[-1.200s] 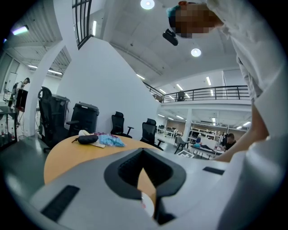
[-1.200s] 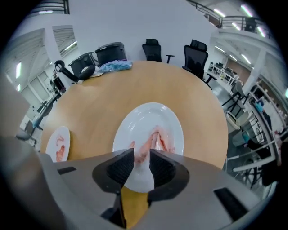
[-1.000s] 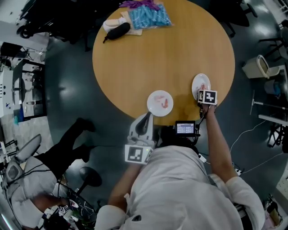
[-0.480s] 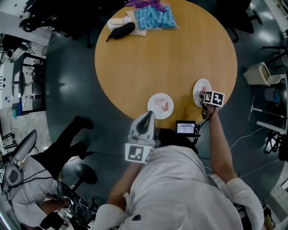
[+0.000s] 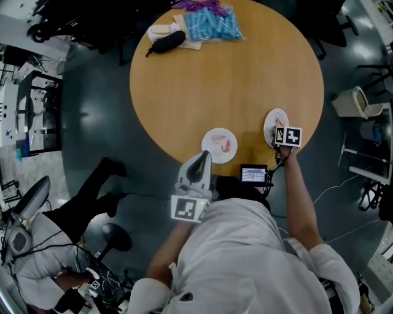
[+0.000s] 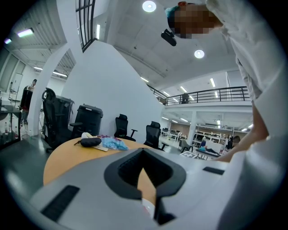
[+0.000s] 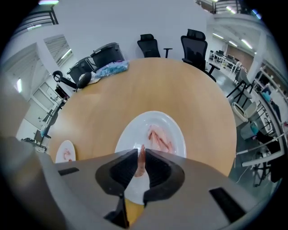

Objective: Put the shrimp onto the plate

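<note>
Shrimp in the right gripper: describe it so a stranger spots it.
On the round wooden table, find the white plate near its right edge. The shrimp stands upright in the right gripper, whose jaws are closing on it; the others lie flat.

The round table is plain honey-tan wood on a dark slate-grey floor. The lower-centre plate and the right-hand plate are white. The shrimp, lower centre, is pale pink, streaked redder. At the top edge lie a sky-blue bag (purple cloth above it) and a black pouch.
</note>
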### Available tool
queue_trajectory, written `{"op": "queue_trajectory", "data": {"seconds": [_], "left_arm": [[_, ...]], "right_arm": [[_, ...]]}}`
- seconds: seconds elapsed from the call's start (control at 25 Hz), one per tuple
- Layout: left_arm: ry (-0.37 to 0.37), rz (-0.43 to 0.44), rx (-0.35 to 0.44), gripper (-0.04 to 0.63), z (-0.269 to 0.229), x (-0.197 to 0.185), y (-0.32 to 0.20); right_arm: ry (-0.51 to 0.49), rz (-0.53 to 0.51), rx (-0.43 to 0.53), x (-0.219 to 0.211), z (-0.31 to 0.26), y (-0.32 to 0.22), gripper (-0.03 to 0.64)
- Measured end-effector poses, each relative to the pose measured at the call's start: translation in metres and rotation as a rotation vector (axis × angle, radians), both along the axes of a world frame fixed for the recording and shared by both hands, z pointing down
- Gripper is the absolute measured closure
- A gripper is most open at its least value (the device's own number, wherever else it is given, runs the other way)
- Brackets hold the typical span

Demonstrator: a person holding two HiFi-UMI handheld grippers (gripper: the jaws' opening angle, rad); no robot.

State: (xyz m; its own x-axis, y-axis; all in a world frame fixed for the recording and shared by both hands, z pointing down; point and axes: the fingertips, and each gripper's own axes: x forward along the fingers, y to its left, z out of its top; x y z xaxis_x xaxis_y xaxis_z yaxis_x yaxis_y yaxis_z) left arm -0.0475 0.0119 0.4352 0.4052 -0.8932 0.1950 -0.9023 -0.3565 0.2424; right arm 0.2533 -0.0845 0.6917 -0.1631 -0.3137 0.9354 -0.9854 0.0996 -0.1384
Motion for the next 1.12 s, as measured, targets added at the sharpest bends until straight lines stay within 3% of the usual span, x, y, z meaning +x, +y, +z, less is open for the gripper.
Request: {"op": "queue_trajectory", "data": {"seconds": [0.16,0.36,0.52,0.64,0.84,1.0,1.12], "left_arm": [[-0.019,-0.005,0.024,0.588,0.002,-0.01,0.004],[-0.001,0.001,0.01,0.588,0.001,-0.018,0.011],[-0.018,0.013,0.023,0.588,0.005,-0.024,0.021],[-0.001,0.015,-0.01,0.588,0.006,-0.027,0.032],[0.008,-0.026,-0.034,0.588,0.013,-0.044,0.045],[0.019,-0.044,-0.028,0.588,0.015,-0.055,0.044],[0.032,-0.048,-0.029,0.588,0.012,-0.058,0.046]], "right_arm": [[-0.066,-0.119,0.112,-0.033,-0.038,0.004,0.558],[-0.174,-0.524,0.24,-0.153,-0.076,0.035,0.558],[-0.027,-0.908,0.242,-0.222,-0.05,0.063,0.558],[0.064,-1.084,0.245,-0.247,-0.036,0.073,0.558],[0.115,-1.195,0.205,-0.258,-0.02,0.082,0.557],[0.143,-1.191,0.187,-0.255,-0.01,0.076,0.555],[0.108,-1.167,0.192,-0.26,-0.013,0.076,0.554]]}}
